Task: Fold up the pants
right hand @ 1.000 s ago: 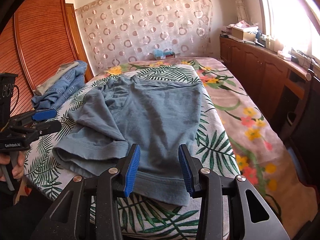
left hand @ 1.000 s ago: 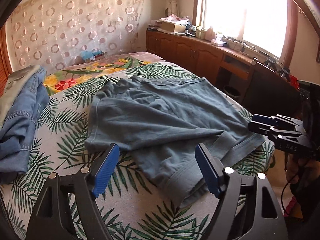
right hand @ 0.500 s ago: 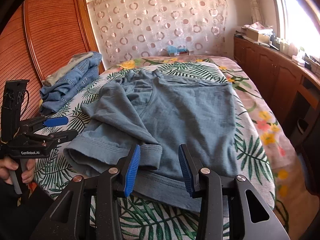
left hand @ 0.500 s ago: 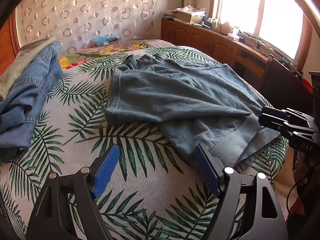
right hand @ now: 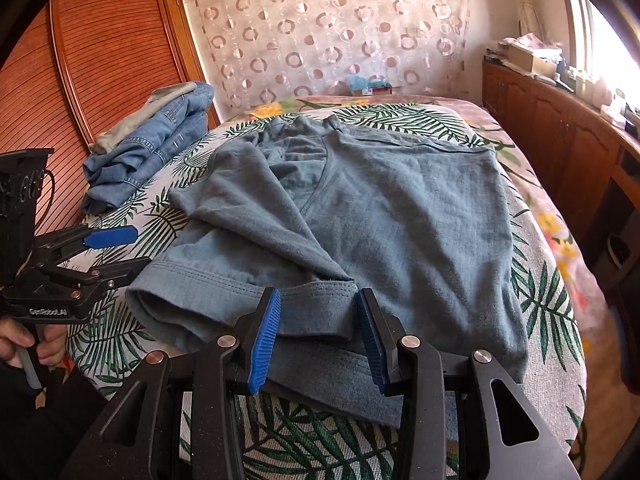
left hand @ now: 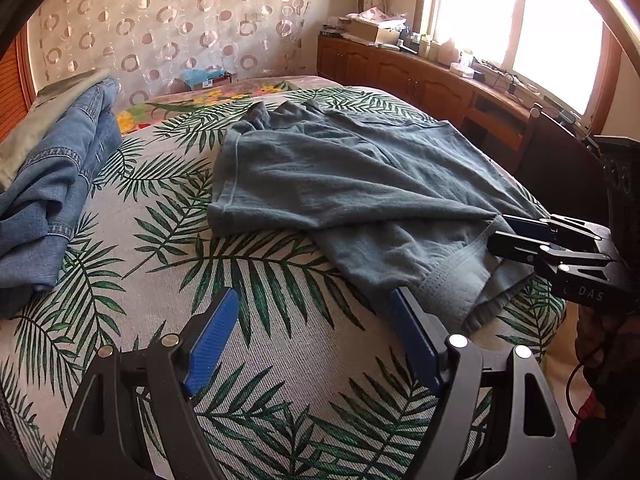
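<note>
Grey-blue pants (left hand: 360, 188) lie on the palm-leaf bedspread, one leg folded across the other; they also show in the right wrist view (right hand: 400, 216). My left gripper (left hand: 316, 320) is open and empty over bare bedspread, its right finger beside the folded leg's hem (left hand: 452, 284). In the right wrist view the left gripper (right hand: 116, 252) sits left of that hem. My right gripper (right hand: 320, 320) is open, its fingers either side of the hem's end (right hand: 316, 300), not closed on it. It also shows in the left wrist view (left hand: 516, 236).
A pile of blue jeans (left hand: 48, 196) lies at the bed's left side, by the wooden wardrobe (right hand: 104, 52). A wooden sideboard (left hand: 420, 80) under the window runs along the right. A tissue box (right hand: 368, 84) stands at the head of the bed (left hand: 280, 360).
Both grippers have moved left and closer to the bed. The right gripper now straddles the folded leg's hem. The left gripper has shifted off the pants onto bare bedspread.
</note>
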`<state>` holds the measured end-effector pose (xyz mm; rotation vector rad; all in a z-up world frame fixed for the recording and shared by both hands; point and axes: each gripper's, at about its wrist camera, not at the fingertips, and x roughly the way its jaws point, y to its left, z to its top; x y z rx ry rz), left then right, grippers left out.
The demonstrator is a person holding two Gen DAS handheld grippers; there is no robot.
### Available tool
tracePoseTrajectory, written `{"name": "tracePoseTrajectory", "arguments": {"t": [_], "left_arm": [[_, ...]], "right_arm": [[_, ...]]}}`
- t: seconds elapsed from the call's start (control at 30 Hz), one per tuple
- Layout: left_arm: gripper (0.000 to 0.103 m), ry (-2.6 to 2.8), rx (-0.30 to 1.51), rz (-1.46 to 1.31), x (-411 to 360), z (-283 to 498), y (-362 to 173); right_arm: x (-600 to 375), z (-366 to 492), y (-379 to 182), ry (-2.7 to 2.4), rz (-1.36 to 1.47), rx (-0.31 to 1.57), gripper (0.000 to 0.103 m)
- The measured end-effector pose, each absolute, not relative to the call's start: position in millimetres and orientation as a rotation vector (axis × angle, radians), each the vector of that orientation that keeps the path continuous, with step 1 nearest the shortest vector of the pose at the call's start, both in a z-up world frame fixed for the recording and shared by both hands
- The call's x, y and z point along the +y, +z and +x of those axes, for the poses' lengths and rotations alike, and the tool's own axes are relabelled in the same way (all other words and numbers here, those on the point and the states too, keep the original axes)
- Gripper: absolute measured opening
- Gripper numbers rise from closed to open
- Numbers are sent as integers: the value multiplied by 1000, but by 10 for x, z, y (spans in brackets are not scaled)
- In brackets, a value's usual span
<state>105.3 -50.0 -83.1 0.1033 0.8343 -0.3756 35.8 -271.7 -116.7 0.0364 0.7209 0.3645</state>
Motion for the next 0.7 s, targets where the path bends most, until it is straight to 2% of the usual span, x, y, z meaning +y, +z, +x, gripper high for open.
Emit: {"name": "tracePoseTrajectory", "arguments": {"t": [0.43, 0.6, 0.7], "left_arm": [[79, -443, 799, 88, -562, 886, -697], [79, -461, 820, 105, -633, 879, -753], [79, -469, 813, 113, -662, 849, -728]], "right_arm": [[-2625, 349, -1186, 363, 41, 720, 38], [-2651, 319, -1167, 362, 49, 698, 11], [-2665, 272, -1114, 351, 55, 672, 8]]}}
